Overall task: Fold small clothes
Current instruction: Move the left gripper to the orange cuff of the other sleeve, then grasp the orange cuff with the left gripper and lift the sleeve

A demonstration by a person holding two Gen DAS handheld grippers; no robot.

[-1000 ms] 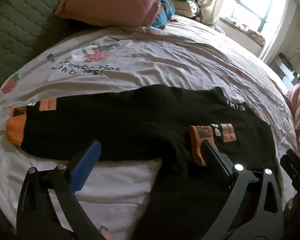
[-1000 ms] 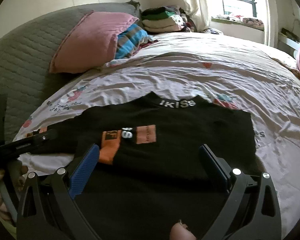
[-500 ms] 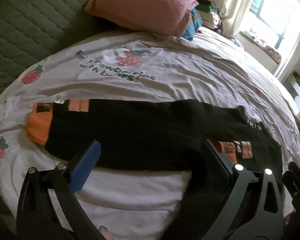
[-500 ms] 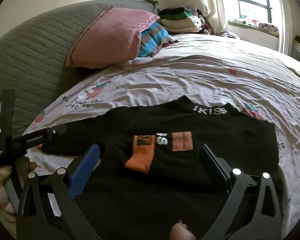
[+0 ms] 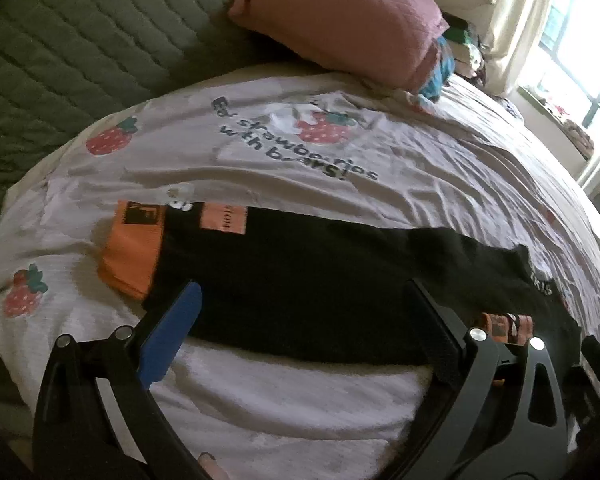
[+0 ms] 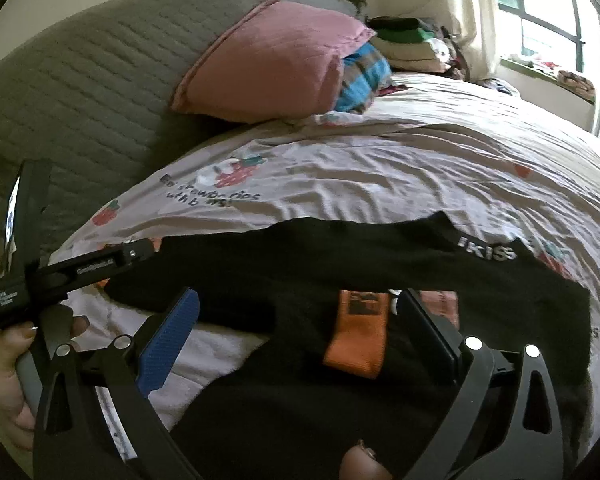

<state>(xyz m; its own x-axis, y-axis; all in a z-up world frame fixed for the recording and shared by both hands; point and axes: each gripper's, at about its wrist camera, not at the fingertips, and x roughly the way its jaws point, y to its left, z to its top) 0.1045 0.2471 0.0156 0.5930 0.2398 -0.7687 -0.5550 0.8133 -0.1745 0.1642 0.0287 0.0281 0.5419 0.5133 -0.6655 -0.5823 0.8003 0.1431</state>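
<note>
One sleeve (image 6: 360,332) lies folded across the black top (image 6: 340,264); the other sleeve (image 5: 300,280) stretches toward frame-left unfolded; left gripper (image 5: 300,312) and right gripper (image 6: 300,320) both gape empty.

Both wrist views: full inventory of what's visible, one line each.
black sweater: 1, black with orange cuffs, flat on bed, one sleeve out, one folded in
pillow: 1, pink, against headboard
striped cloth: 1, blue, behind pillow
folded clothes: 1 stack, green and cream, far corner
bedsheet: 1, pale, strawberry print
headboard: 1, grey-green quilted
window: 1, right
left gripper: open, over sleeve
right gripper: open, over sweater
</note>
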